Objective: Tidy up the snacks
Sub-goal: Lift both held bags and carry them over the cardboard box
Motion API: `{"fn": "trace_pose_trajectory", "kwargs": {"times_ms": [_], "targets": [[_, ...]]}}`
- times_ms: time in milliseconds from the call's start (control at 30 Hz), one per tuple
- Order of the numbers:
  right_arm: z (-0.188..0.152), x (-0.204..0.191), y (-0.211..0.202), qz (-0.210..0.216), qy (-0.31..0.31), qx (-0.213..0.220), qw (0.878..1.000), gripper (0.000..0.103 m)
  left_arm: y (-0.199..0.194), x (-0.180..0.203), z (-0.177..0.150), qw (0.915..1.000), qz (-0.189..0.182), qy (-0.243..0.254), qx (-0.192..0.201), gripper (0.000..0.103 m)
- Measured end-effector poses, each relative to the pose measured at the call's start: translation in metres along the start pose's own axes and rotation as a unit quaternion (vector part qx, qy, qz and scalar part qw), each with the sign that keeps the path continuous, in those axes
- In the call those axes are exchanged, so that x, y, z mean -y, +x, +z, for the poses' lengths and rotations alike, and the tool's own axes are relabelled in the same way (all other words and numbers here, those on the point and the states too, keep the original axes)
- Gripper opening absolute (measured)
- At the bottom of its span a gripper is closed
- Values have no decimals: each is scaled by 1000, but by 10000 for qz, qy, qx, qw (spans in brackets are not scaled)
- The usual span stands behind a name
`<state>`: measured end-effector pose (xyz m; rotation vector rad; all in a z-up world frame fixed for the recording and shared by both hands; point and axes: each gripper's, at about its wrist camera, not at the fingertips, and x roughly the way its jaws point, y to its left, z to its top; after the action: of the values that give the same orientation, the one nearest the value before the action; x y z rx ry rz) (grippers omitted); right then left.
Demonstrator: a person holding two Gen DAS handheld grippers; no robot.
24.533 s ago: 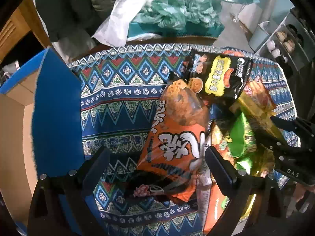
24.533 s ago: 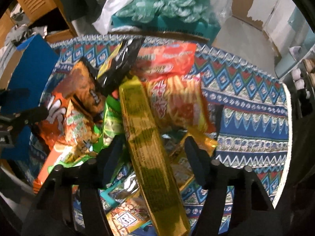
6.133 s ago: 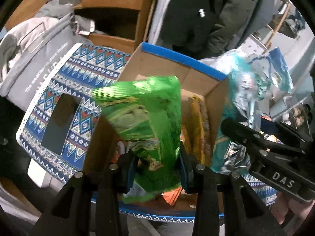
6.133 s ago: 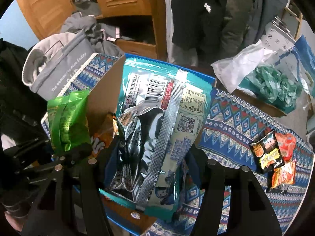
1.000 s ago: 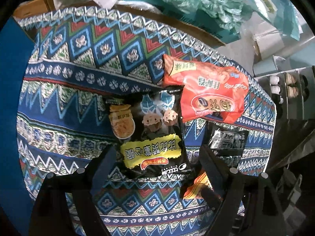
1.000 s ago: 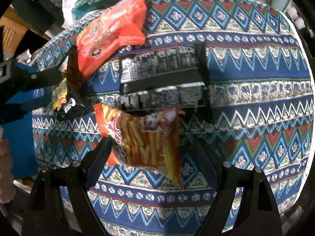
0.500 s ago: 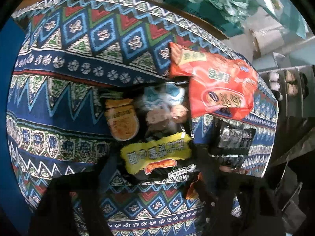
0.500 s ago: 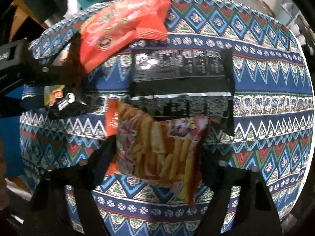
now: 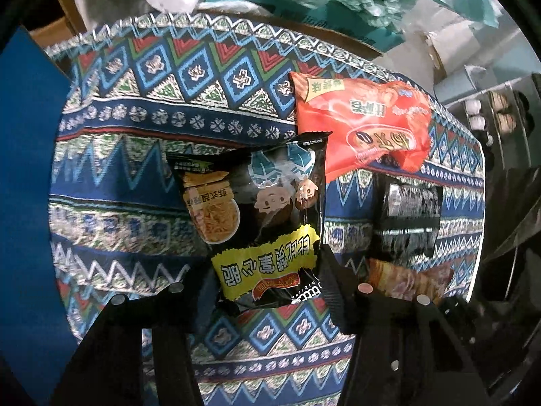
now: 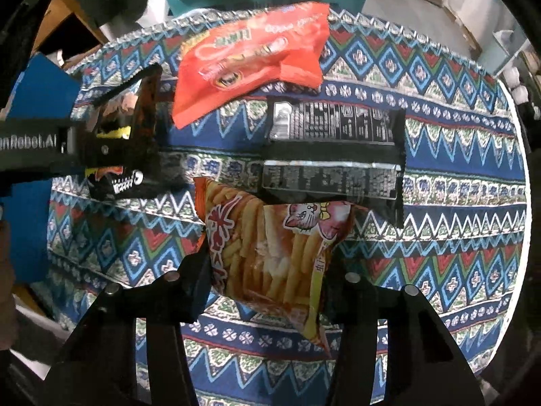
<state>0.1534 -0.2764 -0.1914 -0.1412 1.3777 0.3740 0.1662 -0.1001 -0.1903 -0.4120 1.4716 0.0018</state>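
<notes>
Both grippers have just been closing: the left gripper [image 9: 267, 291] now pinches the black snack bag [image 9: 257, 216] at the frame's middle, the right gripper [image 10: 270, 291] pinches the fries bag [image 10: 270, 253] there, so both seem ready to lift off the desk [image 10: 439, 237].

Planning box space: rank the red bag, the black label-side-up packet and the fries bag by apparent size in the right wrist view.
1. Black label-side-up packet
2. Red foil snack bag, close to it
3. Orange fries bag, nearest the camera, so unsure
</notes>
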Motion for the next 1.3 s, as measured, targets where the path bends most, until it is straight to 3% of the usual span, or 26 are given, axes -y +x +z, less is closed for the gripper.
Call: {"fn": "trace_pose_trajectory", "kwargs": {"times_ms": [267, 467, 733, 1033, 1300], "targets": [[-2, -1, -32, 59, -16, 241, 9997, 50, -43, -4, -16, 9979, 227, 405, 452, 56], [0, -11, -60, -64, -200, 540, 9983, 50, -76, -8, -31, 9955, 199, 637, 678, 56], [-2, -26, -101, 311, -174, 871, 9956, 50, -121, -13, -53, 9862, 331, 1082, 1204, 55], [7, -71, -120, 694, -371, 1063, 9912, 50, -162, -55, -70, 9799, 452, 1055, 1633, 55], [25, -128, -121, 982, -718, 1071, 9868, 50, -189, -116, -68, 9788, 531, 593, 1888, 55]]}}
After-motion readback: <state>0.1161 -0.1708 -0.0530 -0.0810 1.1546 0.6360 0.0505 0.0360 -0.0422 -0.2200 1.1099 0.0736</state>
